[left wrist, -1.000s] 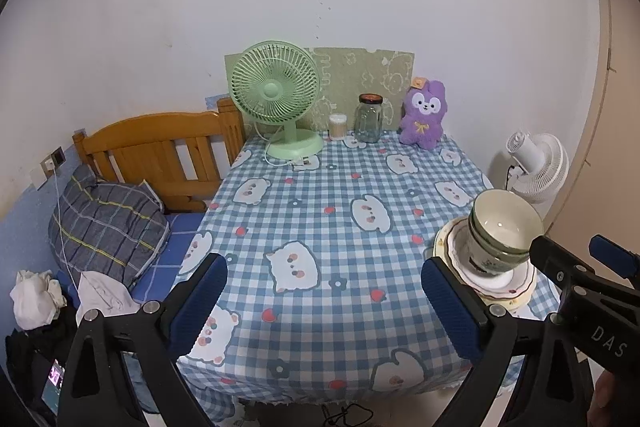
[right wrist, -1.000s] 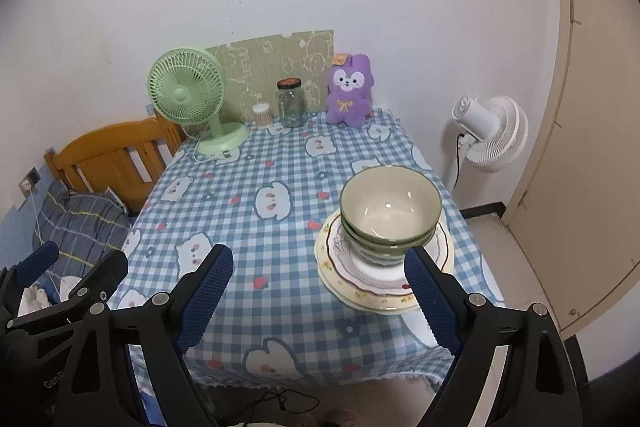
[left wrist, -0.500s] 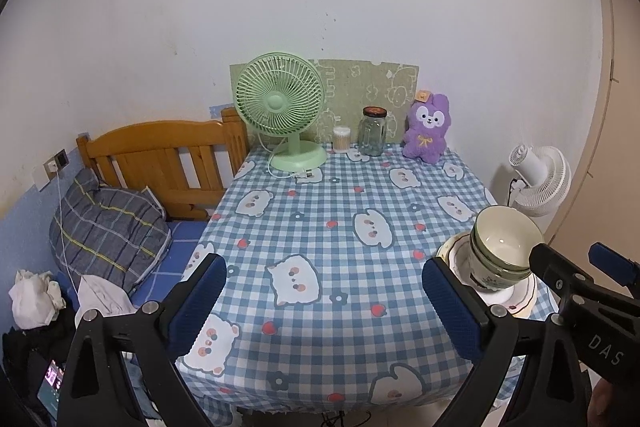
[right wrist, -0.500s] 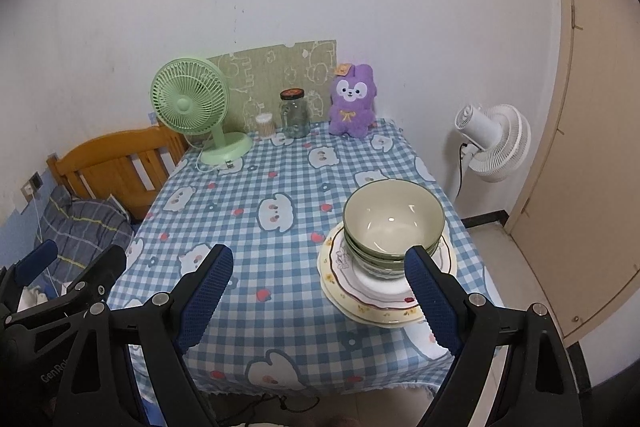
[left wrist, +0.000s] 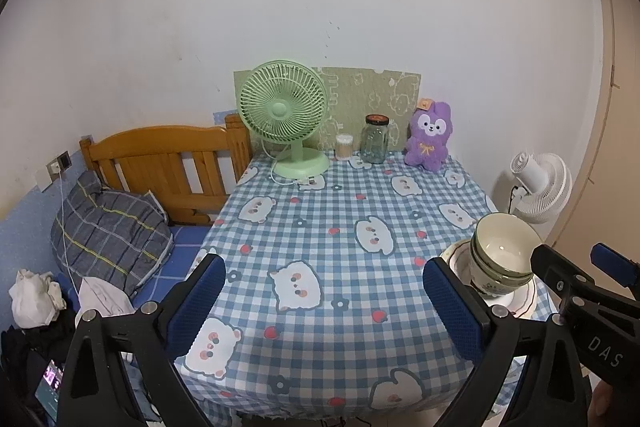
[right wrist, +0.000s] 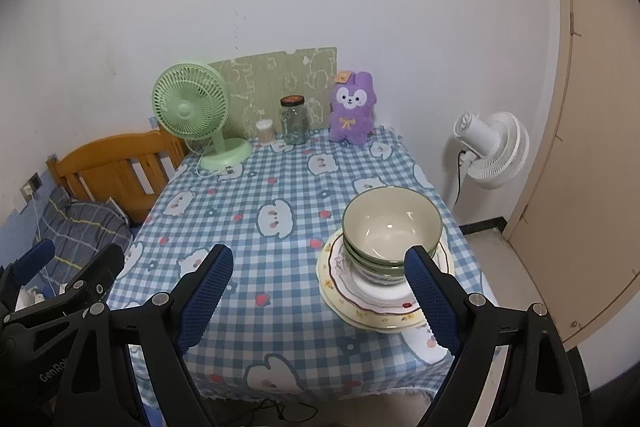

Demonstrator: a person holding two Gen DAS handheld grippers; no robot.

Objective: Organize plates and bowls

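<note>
Taking the stack of bowls (right wrist: 390,231) as the landmark: far to its left, at the back of the checked surface (right wrist: 280,267), stands a green fan (right wrist: 192,111). The left tongs (left wrist: 324,301) hang spread and empty over the near edge, left of the bowls. The bowls sit nested on stacked plates (right wrist: 376,301) at the surface's right edge. The right tongs (right wrist: 318,297) are spread wide, empty, with their right pad just before the bowls.
</note>
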